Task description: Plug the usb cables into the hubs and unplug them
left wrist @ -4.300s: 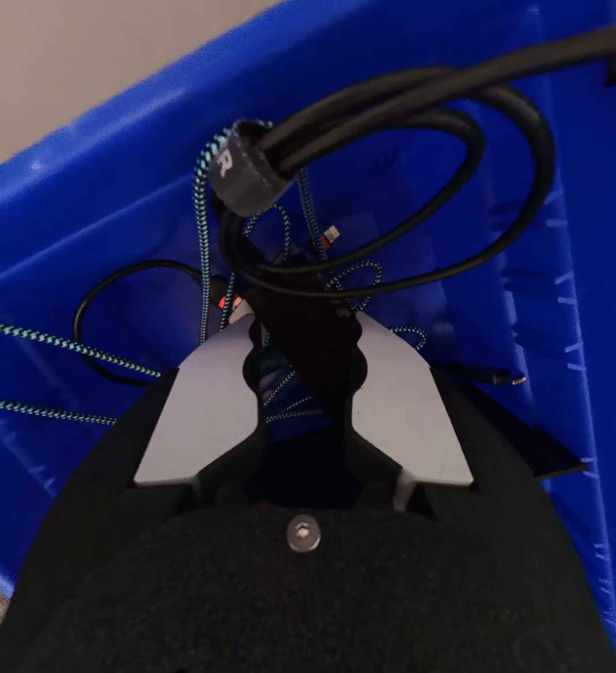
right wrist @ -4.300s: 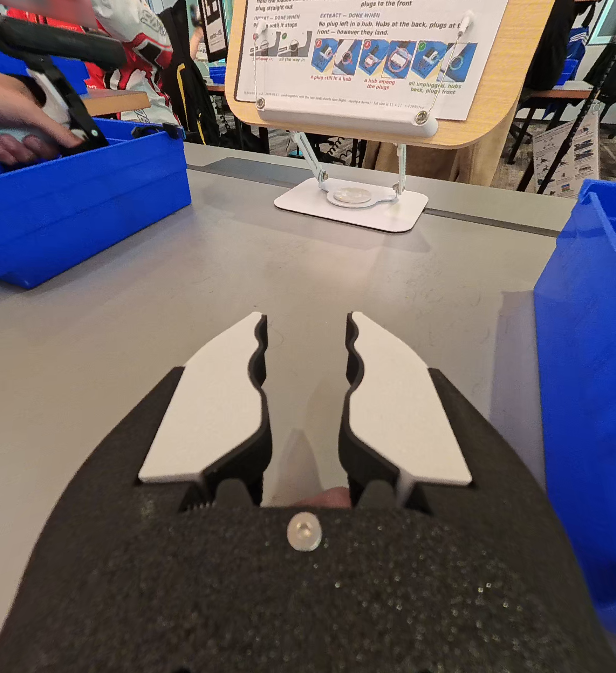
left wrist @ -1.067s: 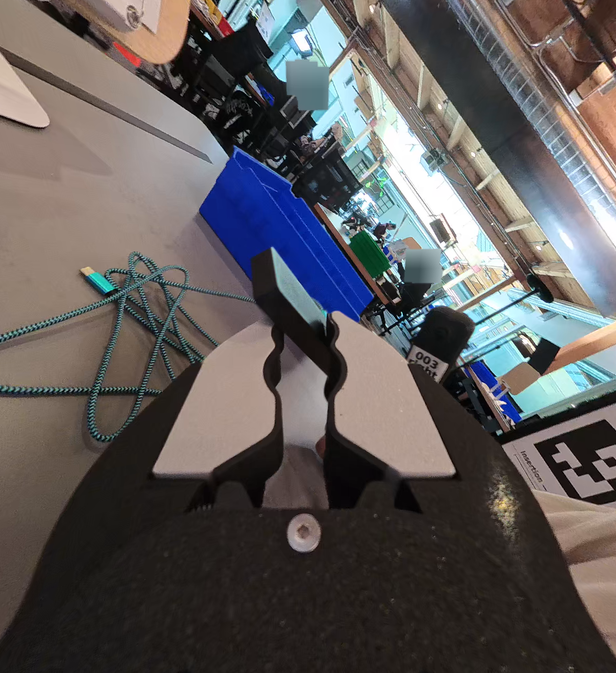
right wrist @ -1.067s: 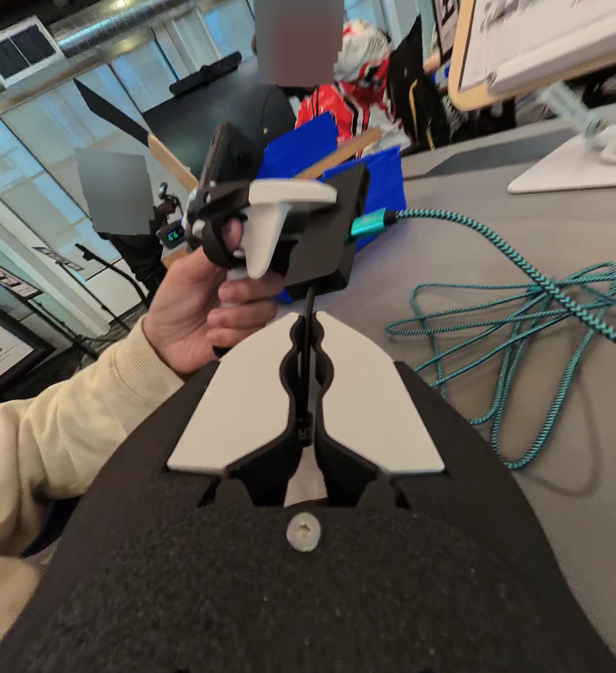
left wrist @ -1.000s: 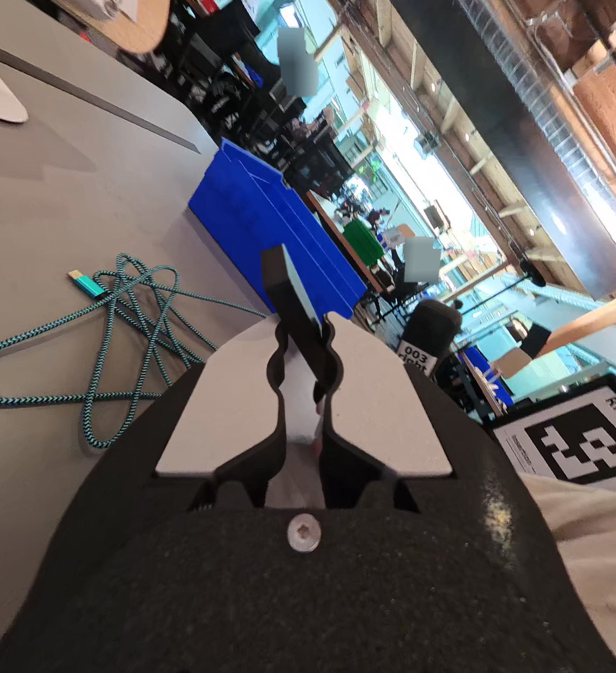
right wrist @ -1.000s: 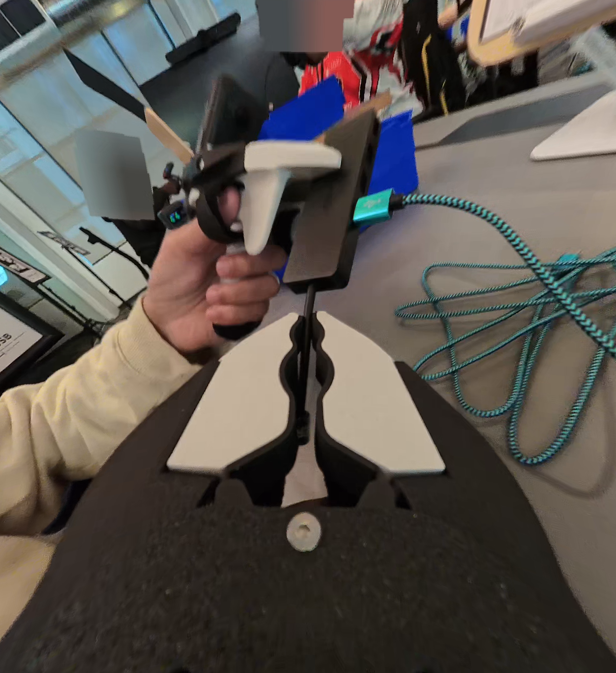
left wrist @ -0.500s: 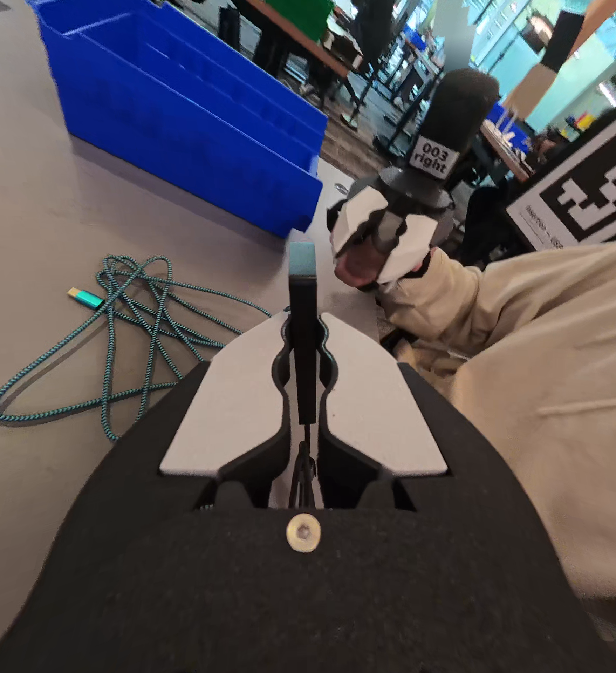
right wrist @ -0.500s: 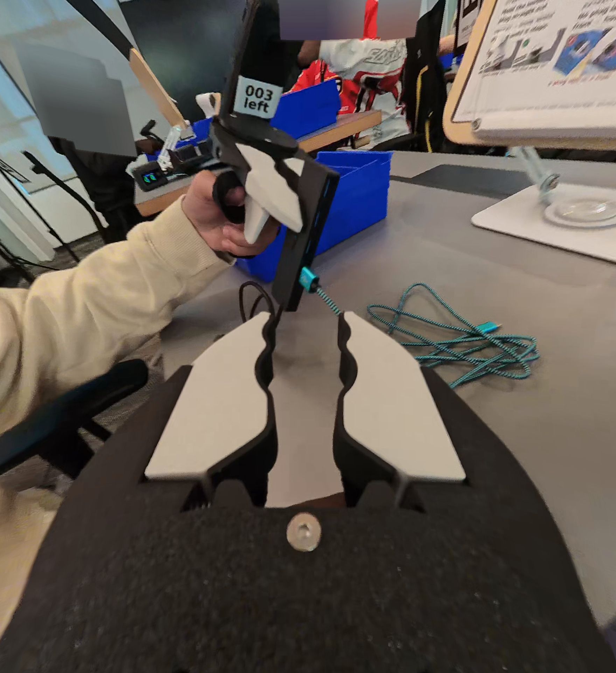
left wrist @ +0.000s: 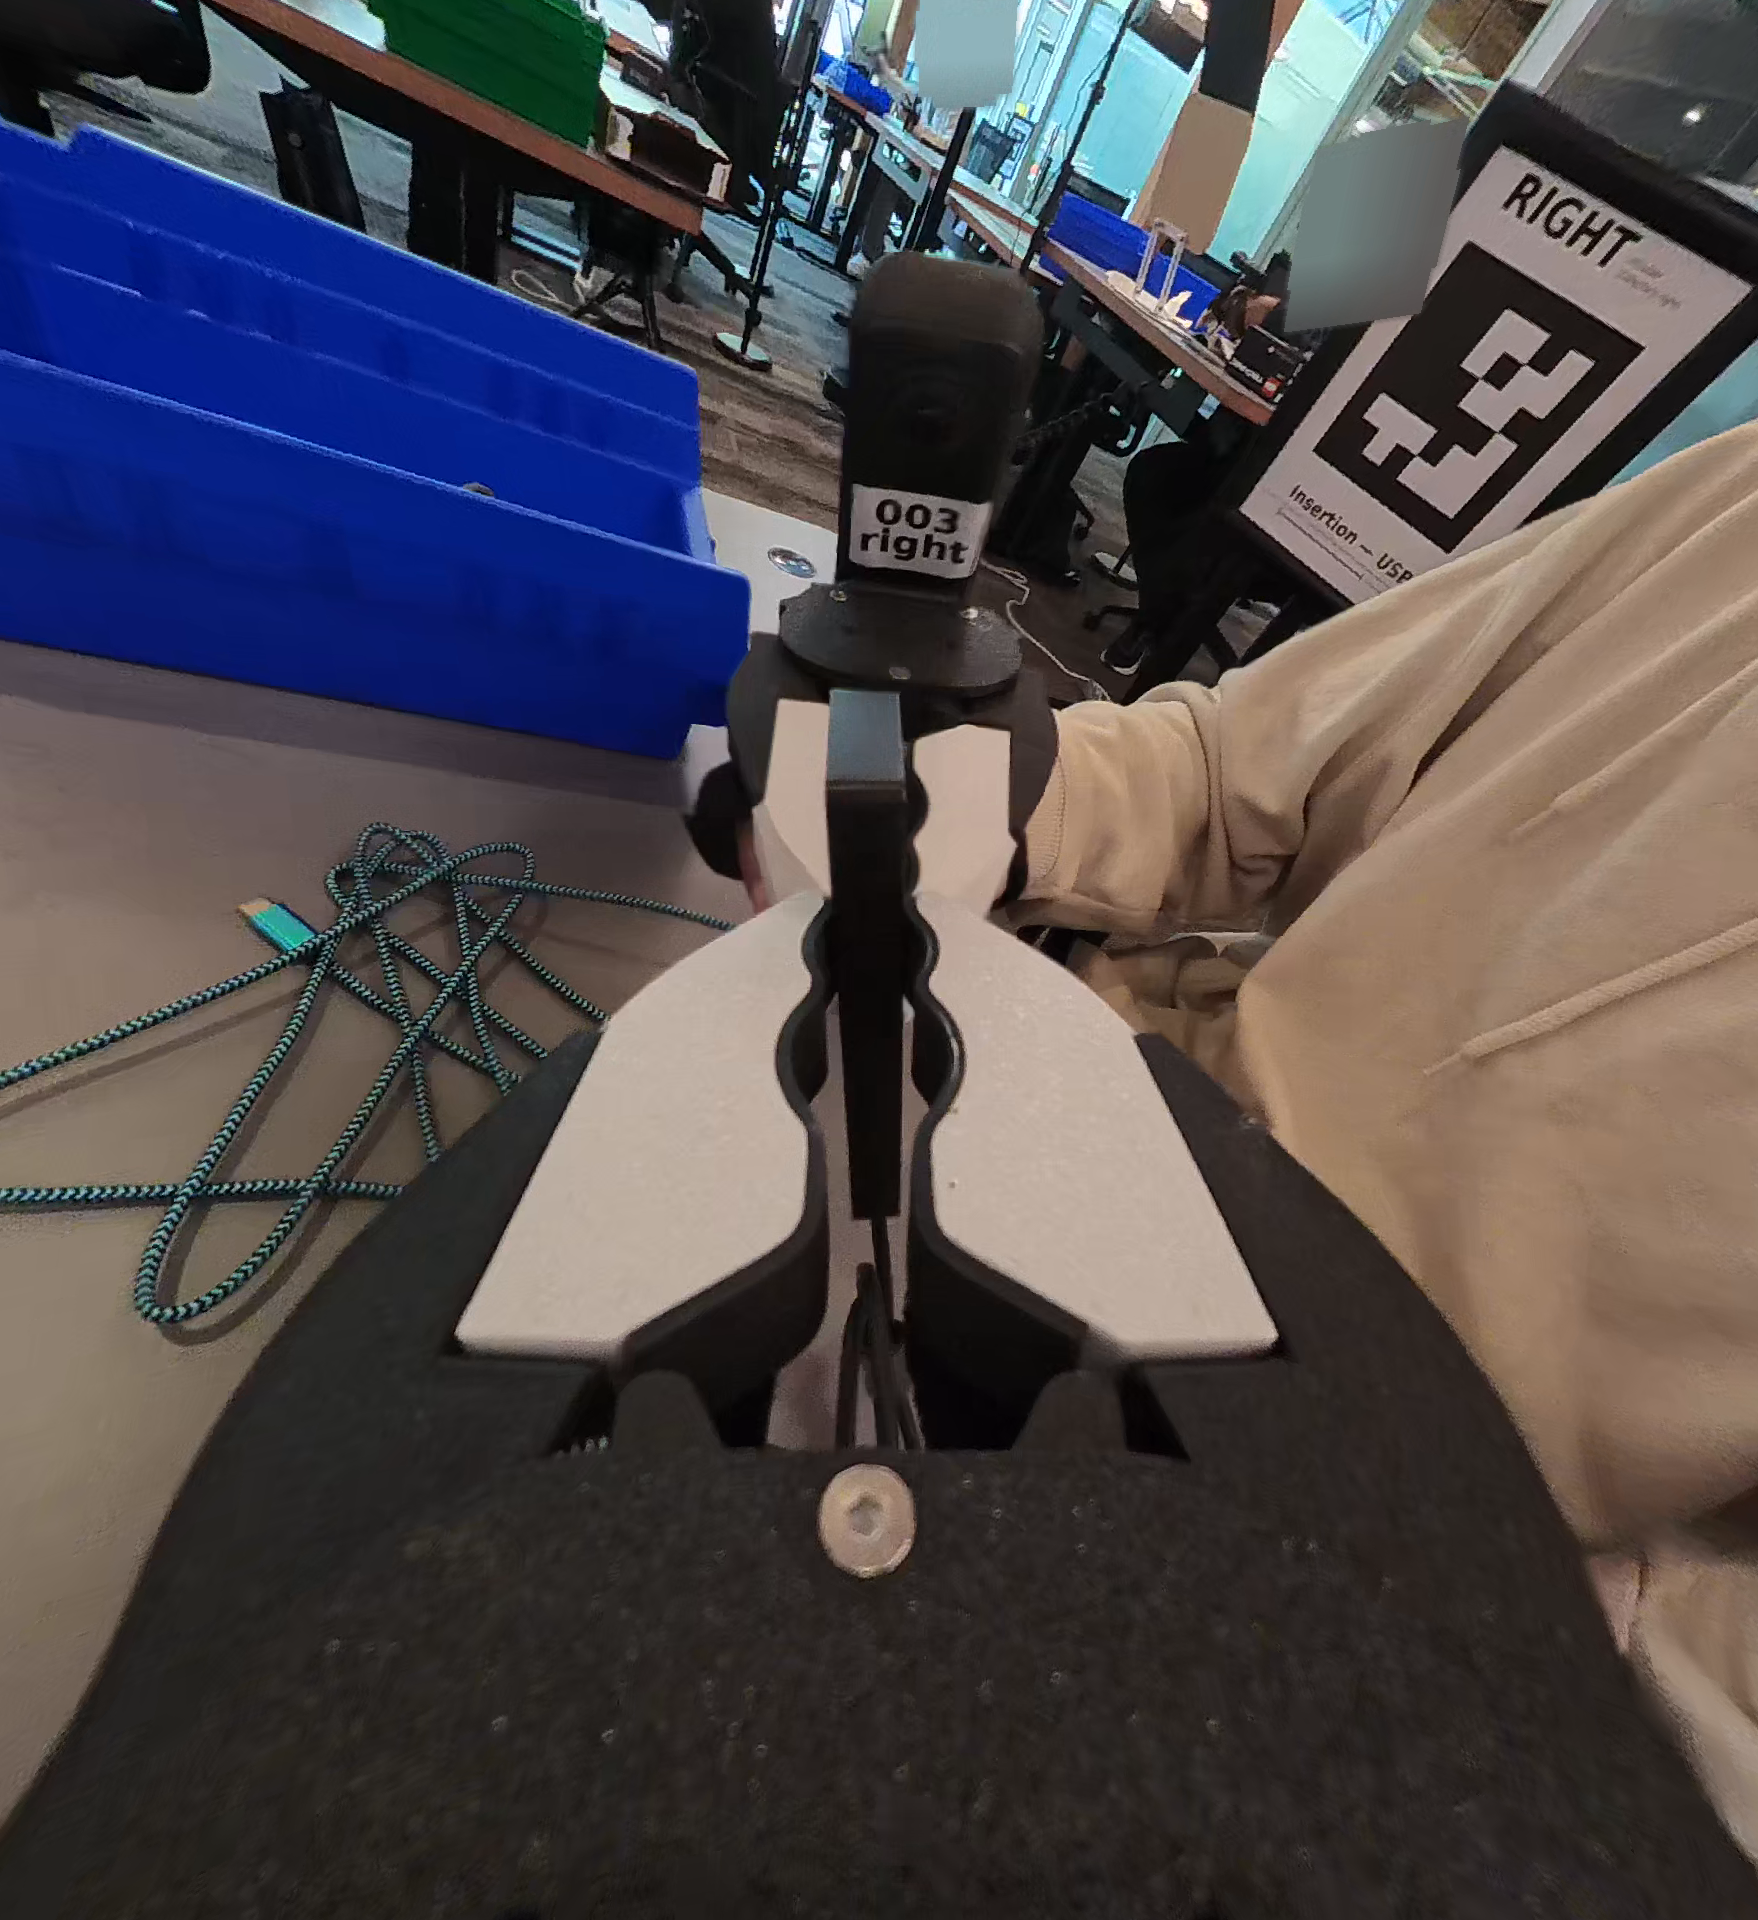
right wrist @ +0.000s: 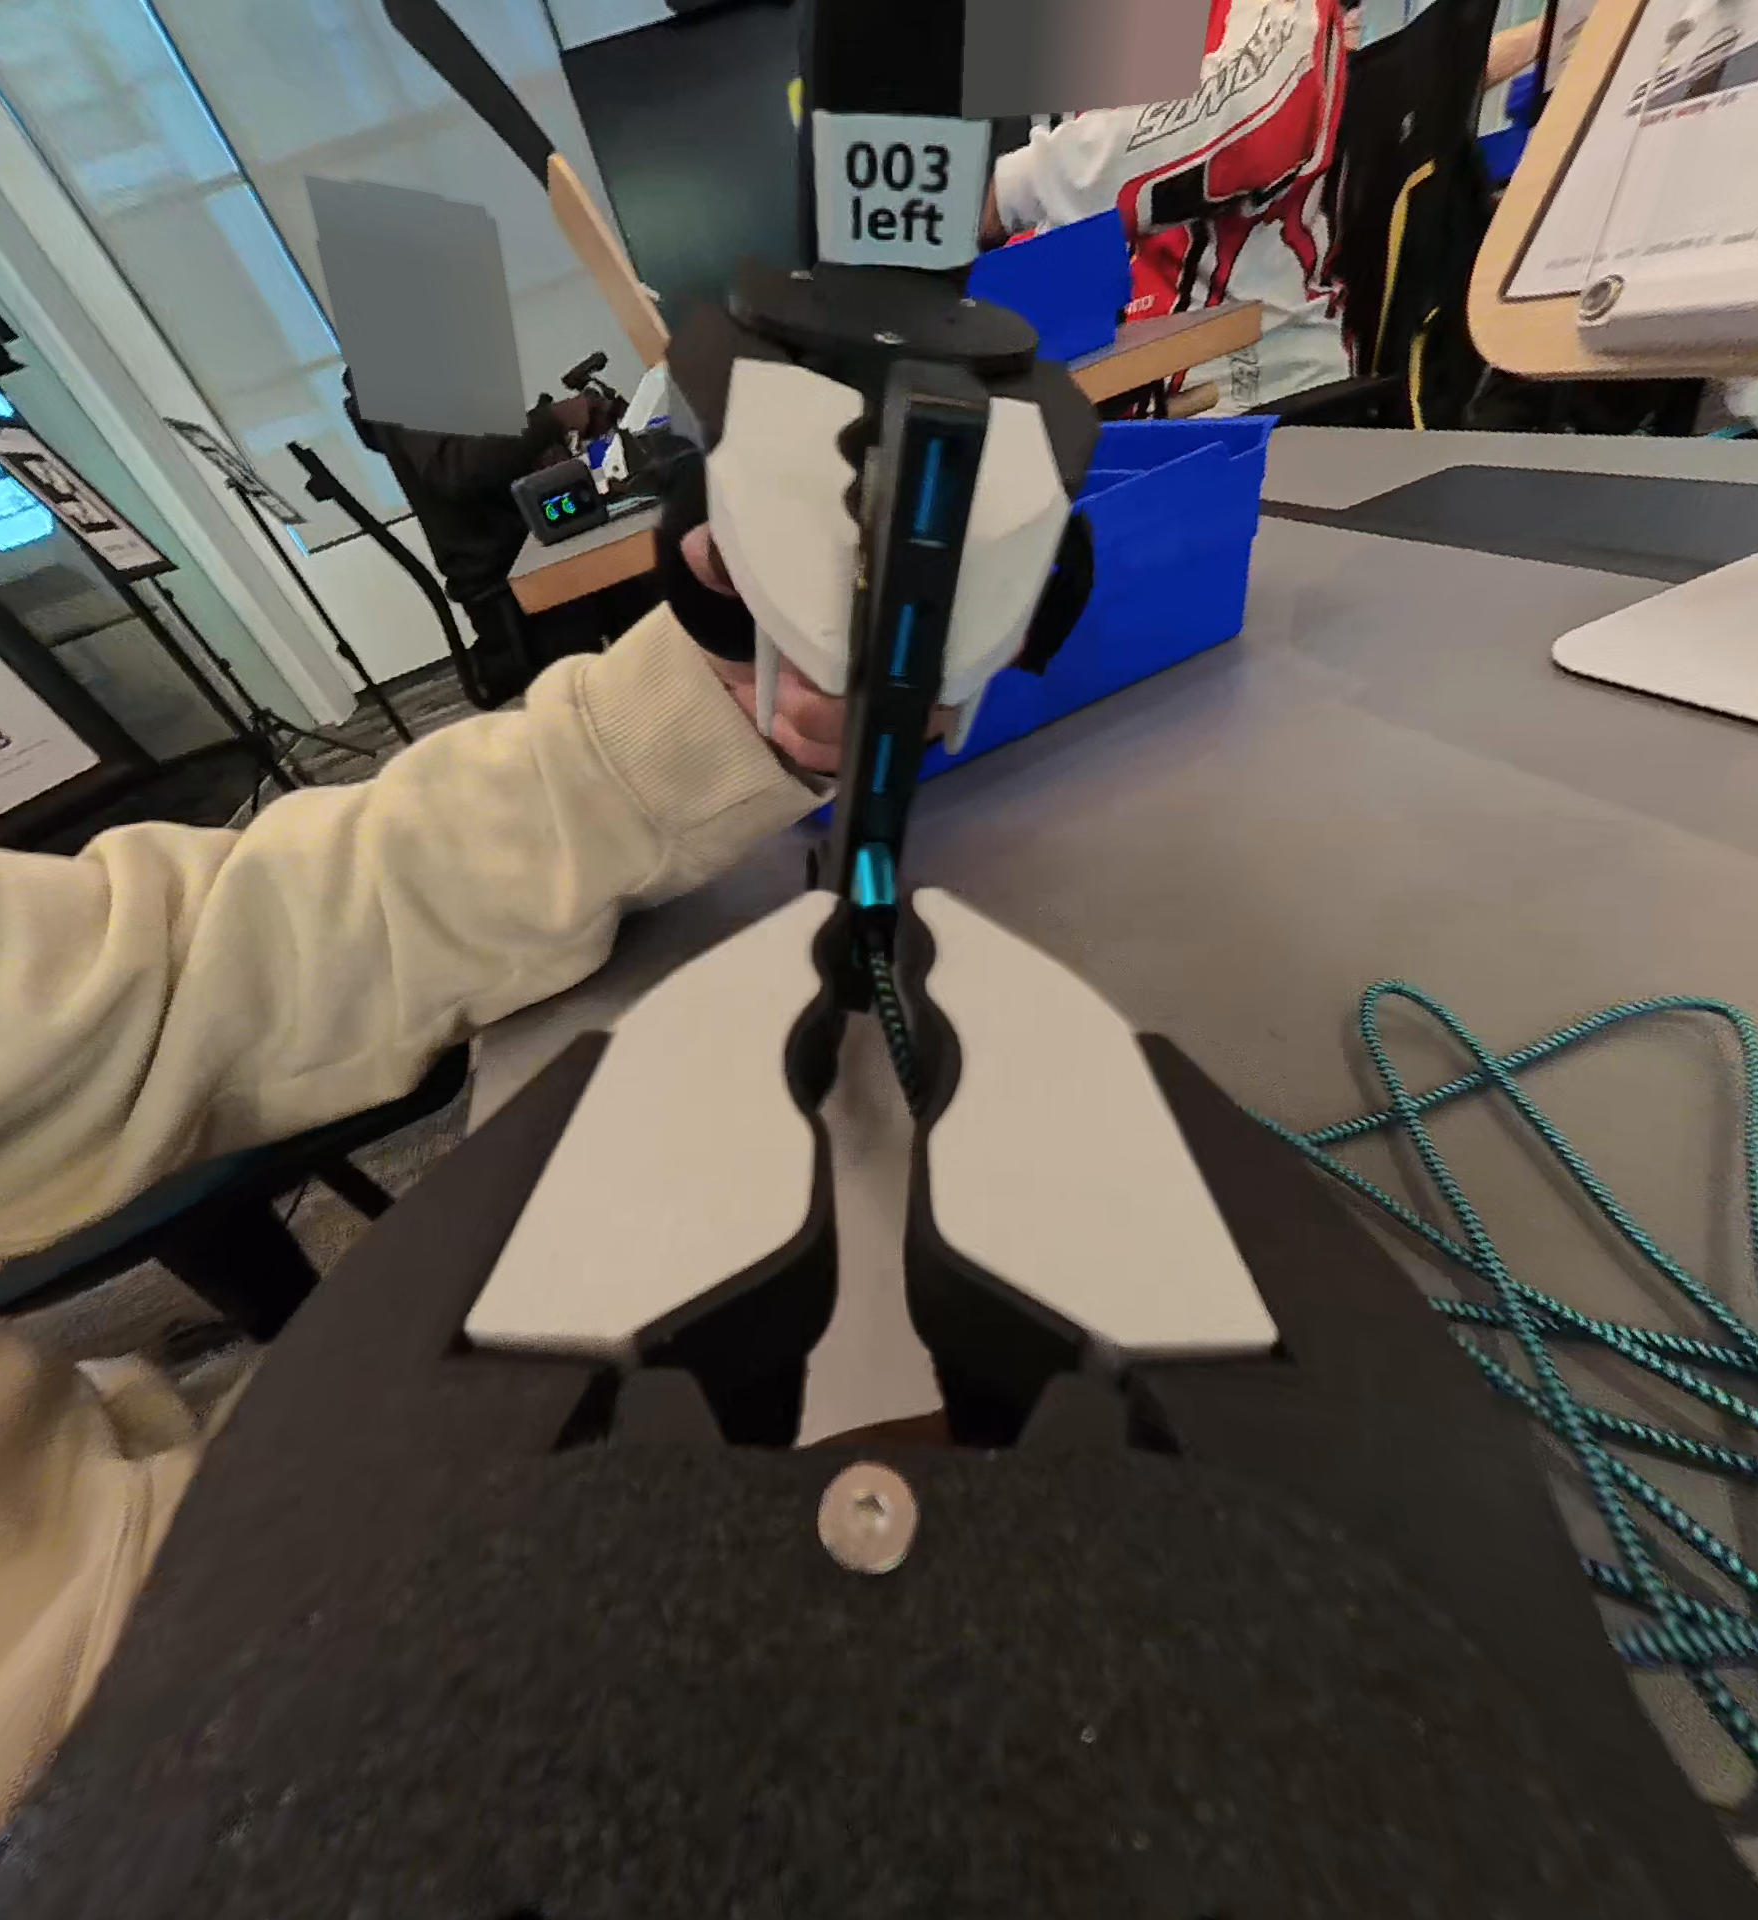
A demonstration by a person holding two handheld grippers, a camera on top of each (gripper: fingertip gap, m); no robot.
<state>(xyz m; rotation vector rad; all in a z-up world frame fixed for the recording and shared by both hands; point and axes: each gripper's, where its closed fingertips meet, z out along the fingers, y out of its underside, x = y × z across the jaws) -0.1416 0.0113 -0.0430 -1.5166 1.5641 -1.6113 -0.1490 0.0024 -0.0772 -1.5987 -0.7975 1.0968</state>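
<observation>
I hold the black USB hub (left wrist: 864, 935) clamped edge-on in left gripper (left wrist: 867, 997) | right gripper (right wrist: 873, 987) pinches teal braided cable (right wrist: 887, 997) just behind its plug (right wrist: 871, 878) | plug seated in hub's lowest port, hub's long axis upright, pull-out runs straight back toward me.

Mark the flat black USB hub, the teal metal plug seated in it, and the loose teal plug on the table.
flat black USB hub (left wrist: 864, 997), left wrist view, narrow edge.
seated teal plug (right wrist: 870, 881), right wrist view, metal shell.
loose teal plug (left wrist: 275, 923), left wrist view, shell.

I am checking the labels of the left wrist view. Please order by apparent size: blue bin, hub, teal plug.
1. blue bin
2. hub, though it is nearer the camera, so this is unsure
3. teal plug
</observation>
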